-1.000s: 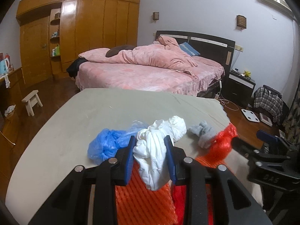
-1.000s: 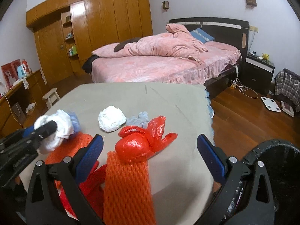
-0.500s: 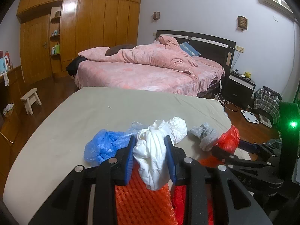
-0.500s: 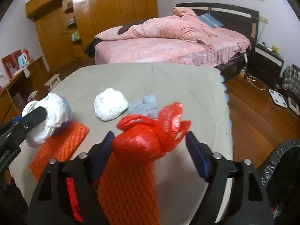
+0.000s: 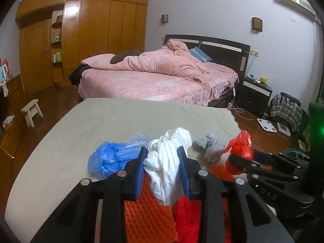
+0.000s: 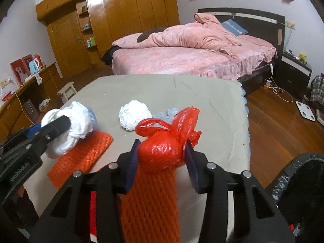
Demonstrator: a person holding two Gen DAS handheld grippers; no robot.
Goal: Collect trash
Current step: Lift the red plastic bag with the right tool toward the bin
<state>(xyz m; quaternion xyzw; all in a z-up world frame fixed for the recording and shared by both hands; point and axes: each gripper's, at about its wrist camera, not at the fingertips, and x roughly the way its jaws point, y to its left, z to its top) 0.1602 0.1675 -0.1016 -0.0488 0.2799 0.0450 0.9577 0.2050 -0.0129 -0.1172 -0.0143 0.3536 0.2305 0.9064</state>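
The right gripper [image 6: 162, 158] is closing its fingers on the knotted red plastic bag [image 6: 164, 149], which sits between the blue pads; both pads look to touch the bag's sides. Under the bag lies an orange foam net [image 6: 149, 200] on the grey surface [image 6: 202, 105]. Left of the red bag, the left gripper [image 5: 163, 170] holds a crumpled white bag [image 5: 166, 162] clamped between narrow fingers. A white paper ball [image 6: 134, 114] lies just behind the red bag
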